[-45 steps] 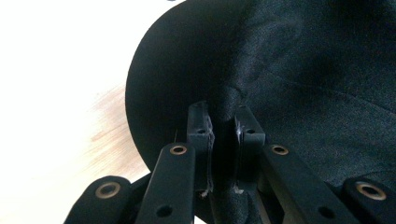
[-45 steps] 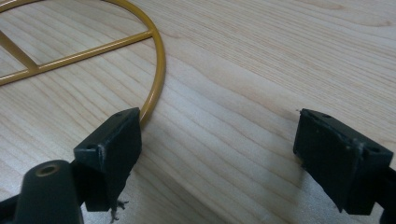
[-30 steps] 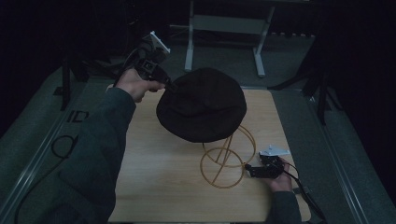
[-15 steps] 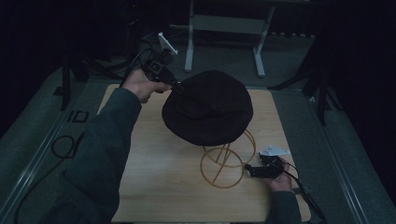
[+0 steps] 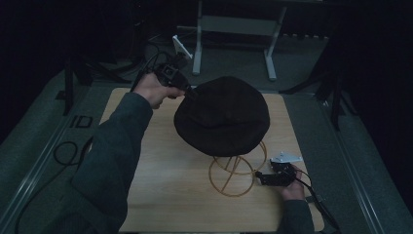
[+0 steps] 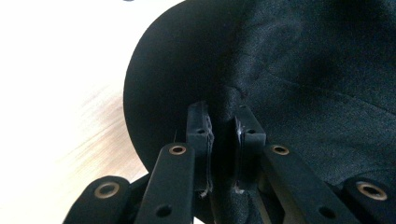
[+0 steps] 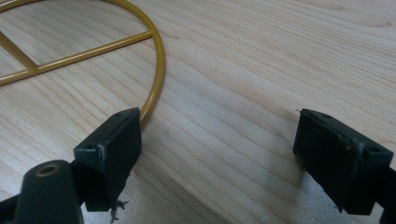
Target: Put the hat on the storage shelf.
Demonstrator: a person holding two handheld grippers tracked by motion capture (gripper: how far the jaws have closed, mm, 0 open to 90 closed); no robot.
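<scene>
I see my left tool [image 5: 187, 90] at the far left part of the desk [image 5: 160, 170], and its two jaws are pressed on the brim of a dark hat [image 5: 222, 116]. In the left gripper view the left tool [image 6: 223, 135] pinches a fold of the black fabric of the hat [image 6: 303, 70] between the pads, and the light desk [image 6: 56, 93] is visible behind the rounded edge of the brim. The hat is above the middle of the desk, over a yellow wire stand [image 5: 237, 169], and its crown covers the upper part of the stand; I cannot tell if the hat rests on the stand or is only held above it. The round base ring of the stand lies on the desk, with straight bars crossing inside it. My right tool [image 5: 260, 178] is low at the near right part of the desk, just beside the right side of that ring. In the right gripper view the right tool [image 7: 217, 140] has its jaws spread wide and nothing is between them, only the wooden desk [image 7: 261, 60]. The left jaw is touching or almost touching the ring of the wire stand [image 7: 156, 60]; I cannot tell which. The left sleeve [image 5: 114, 156] of the person reaches across the left side of the desk.
</scene>
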